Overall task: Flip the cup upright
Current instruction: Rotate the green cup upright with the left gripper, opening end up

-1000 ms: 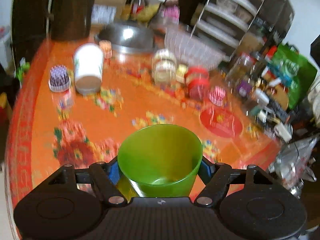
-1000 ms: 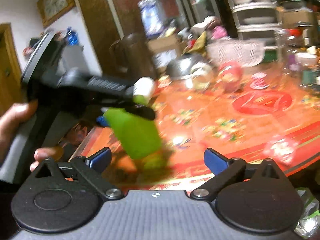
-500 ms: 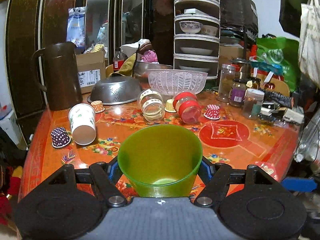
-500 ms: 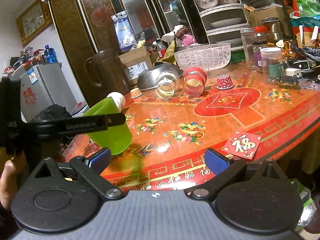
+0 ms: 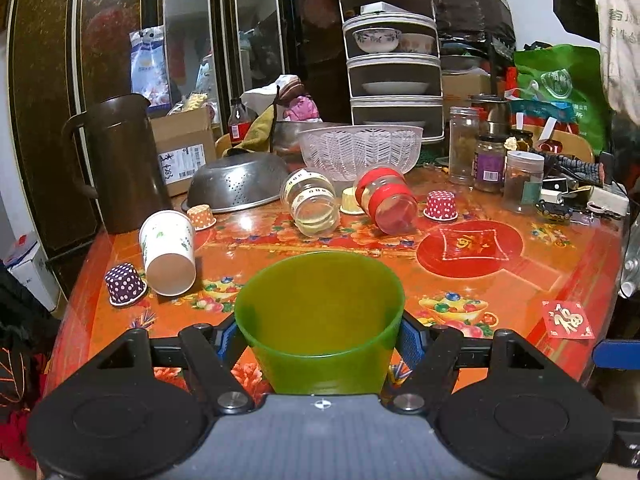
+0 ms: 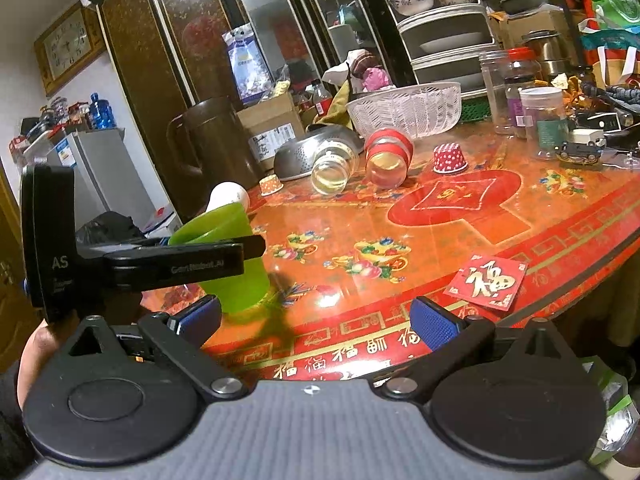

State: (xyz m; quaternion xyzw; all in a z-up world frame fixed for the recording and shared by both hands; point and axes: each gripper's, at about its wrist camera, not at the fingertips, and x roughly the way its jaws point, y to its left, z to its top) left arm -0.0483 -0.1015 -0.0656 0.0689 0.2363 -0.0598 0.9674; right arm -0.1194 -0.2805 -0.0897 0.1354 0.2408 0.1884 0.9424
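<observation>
The left gripper (image 5: 319, 334) had its fingers closed on the green cup (image 5: 319, 320) just below the rim, mouth up, the cup near the front left edge of the surface (image 5: 500, 280) with its base at or just above the top — the right-wrist view could not settle which. The right gripper (image 6: 316, 314) hung spread wide and empty, off the near edge. The risk lay in the release: letting go with the base tilted or not seated could tip the light cup over, and a sideways drag could push it toward the paper cup (image 5: 168, 252) or the edge.
</observation>
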